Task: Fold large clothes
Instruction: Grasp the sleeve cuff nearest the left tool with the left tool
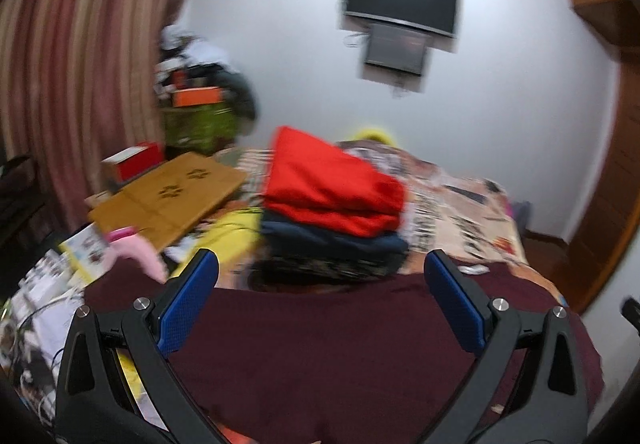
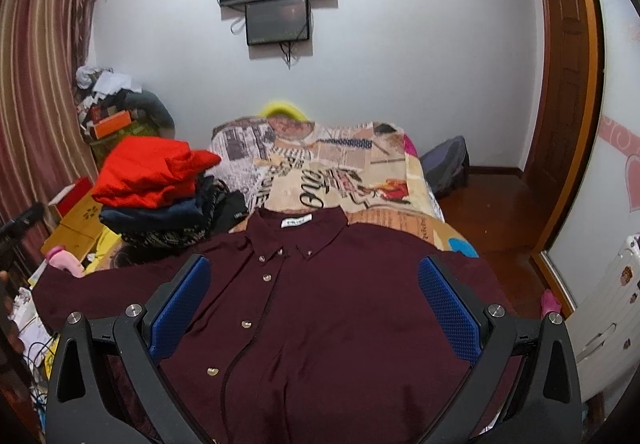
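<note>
Right wrist view: the maroon shirt (image 2: 312,308) is spread flat, both jaws held wide and empty; a shallow pinch could let thin fabric slip.

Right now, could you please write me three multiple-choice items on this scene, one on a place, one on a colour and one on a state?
1. Where does the stack of folded clothes sit relative to the maroon shirt?
A. Beyond its left sleeve
B. On its collar
C. On the floor by the door

2. What colour is the top garment of that stack?
A. Yellow
B. Red
C. White

3. How is the shirt lying?
A. Folded in half
B. Rolled up
C. Spread flat, buttoned, collar far from the camera

Answers: 1 A, the right wrist view shows the stack at far left; 2 B, bright red in both views; 3 C, its button row and both sleeves show, spread out on the bed.
</note>
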{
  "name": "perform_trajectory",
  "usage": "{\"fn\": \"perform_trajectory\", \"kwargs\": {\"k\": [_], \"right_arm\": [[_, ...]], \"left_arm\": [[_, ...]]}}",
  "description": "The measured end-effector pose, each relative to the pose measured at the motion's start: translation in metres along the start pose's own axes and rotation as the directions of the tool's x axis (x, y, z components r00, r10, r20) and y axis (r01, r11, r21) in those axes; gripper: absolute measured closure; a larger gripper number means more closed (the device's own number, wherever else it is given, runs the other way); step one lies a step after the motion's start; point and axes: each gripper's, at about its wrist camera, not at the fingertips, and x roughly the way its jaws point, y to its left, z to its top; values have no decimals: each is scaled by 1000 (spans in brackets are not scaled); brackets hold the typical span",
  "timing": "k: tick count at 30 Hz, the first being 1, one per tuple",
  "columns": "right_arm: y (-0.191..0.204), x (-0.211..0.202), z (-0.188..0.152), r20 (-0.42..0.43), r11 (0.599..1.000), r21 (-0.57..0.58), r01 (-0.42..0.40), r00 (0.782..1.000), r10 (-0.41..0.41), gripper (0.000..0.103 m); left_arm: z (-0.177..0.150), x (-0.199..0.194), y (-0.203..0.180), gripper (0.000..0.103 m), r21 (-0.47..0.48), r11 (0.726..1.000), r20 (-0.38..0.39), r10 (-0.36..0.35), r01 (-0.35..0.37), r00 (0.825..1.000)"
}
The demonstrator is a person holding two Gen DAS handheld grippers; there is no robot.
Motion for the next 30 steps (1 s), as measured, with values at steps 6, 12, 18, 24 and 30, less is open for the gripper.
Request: {"fn": "perform_trajectory", "kwargs": {"k": [6,12,18,24,30], "right_arm": [[5,35,1,-81,999,-14,32,996,-33,0],[9,65,0,-153,1000,-4,21,988,-22,0],[18,94,-6,-239,1000,11,-8,971,10,0],[27,110,-9,-293,1000,-3,-19,956,18,0],[34,116,-7,-302,1000,-12,-23,953,18,0]], "left_arm": [[-4,39,78,0,-110,964,-50,240,-244,970],[-40,79,178,0,-269,888,-240,313,-372,919],[-102,107,257,3,-393,787,-428,301,-476,852],[-157,128,309,17,-540,700,-498,181,-467,848],[-175,145,342,19,-615,668,-454,134,-419,881]]}}
